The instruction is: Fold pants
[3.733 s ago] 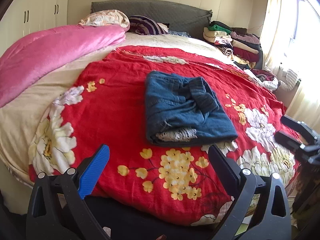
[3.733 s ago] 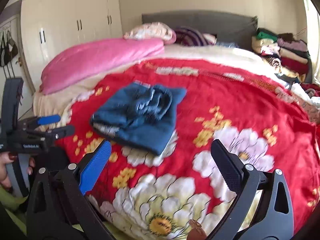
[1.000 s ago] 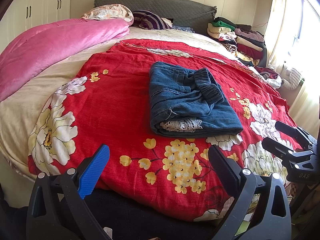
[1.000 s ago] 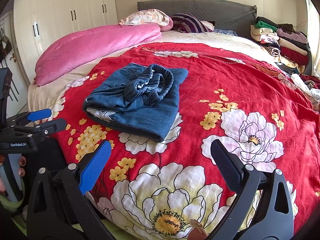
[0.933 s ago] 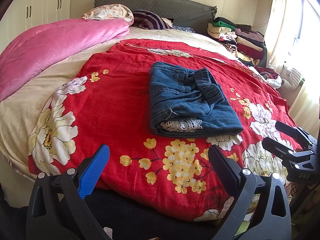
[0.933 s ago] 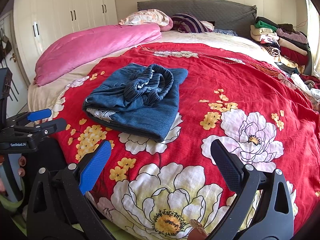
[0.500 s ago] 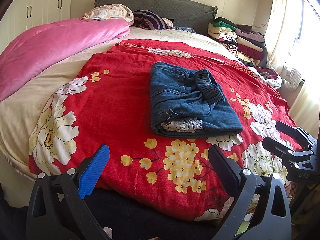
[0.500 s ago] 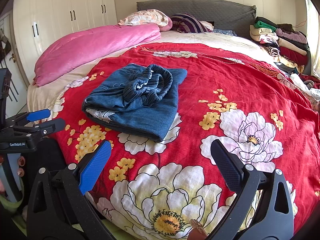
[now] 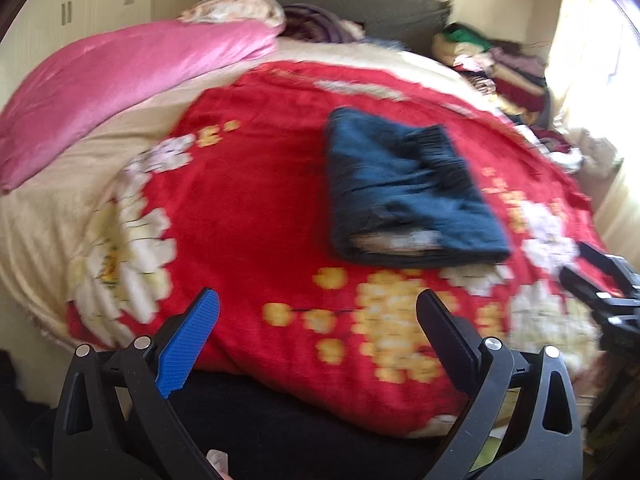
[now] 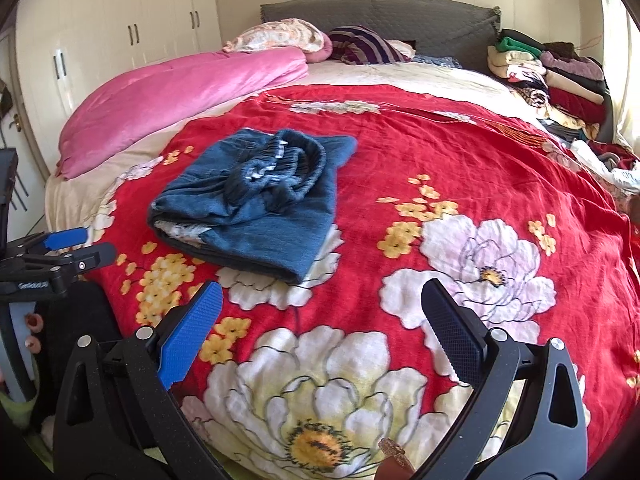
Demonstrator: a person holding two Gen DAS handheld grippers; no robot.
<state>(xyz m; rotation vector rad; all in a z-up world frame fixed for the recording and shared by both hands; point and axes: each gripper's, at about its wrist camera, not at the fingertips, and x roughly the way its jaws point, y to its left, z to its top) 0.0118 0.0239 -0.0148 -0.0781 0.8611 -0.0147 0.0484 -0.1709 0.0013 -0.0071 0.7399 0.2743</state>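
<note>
both my tongs, left (image 9: 316, 320) and right (image 10: 320, 312), gape wide, empty; left view blurred; folded jeans (image 10: 256, 208) on blanket (image 10: 460, 152).

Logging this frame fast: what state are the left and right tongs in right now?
Left tongs: open, holding nothing.
Right tongs: open, holding nothing; the folded jeans lie untouched on the red blanket.

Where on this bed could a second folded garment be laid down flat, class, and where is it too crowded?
Free: the red floral blanket right of the folded jeans, up to the big pale flower; also the strip between jeans and pink duvet. Crowded: the far right corner by the stacked clothes, and the head end with pillows. Both tongs, left and right, are open and empty.
</note>
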